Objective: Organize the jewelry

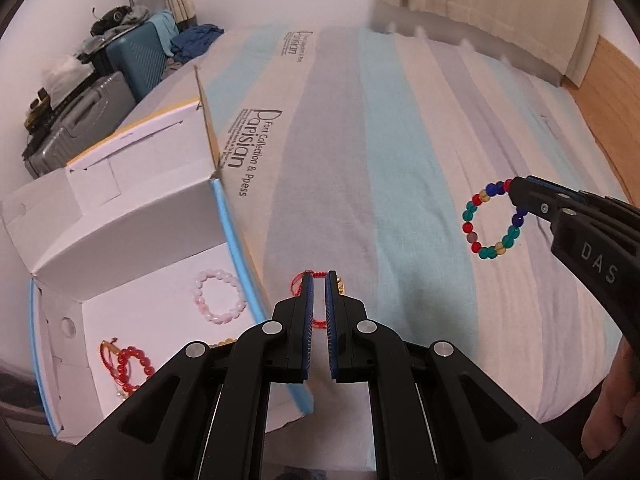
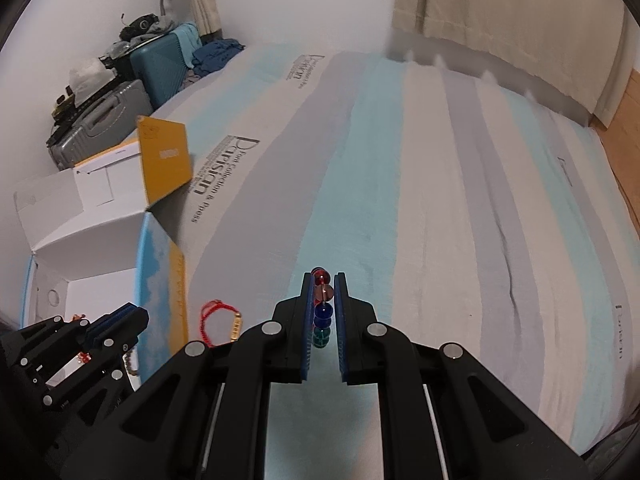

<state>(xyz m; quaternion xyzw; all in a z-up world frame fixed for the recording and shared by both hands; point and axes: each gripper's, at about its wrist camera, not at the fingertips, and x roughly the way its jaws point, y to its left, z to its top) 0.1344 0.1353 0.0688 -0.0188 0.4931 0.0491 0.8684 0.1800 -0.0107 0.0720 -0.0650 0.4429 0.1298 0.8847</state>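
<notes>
Left gripper (image 1: 319,280), the black one with blue pads, is squeezed shut on a thin red string bracelet with a small gold bar (image 2: 218,326). It holds the string just past the right wall of the open white cardboard box with a blue edge (image 1: 236,240), which sits at 9 o'clock on the striped bed sheet (image 1: 400,140).

Inside the box lie 2 bracelets. A pale pink bead bracelet (image 1: 220,297) is near the middle of the floor. A red bead bracelet (image 1: 134,368) is at 7 o'clock from it.

Over at 3 o'clock, the right gripper (image 2: 323,284) is pinched shut on a bracelet of red, blue, green and yellow glass beads (image 1: 490,220). The loop hangs from its tips above the sheet.

I think the job is about half done. 2 bracelets are put away, and 2 are picked up but not in the box yet. No other jewelry shows on the bed.
</notes>
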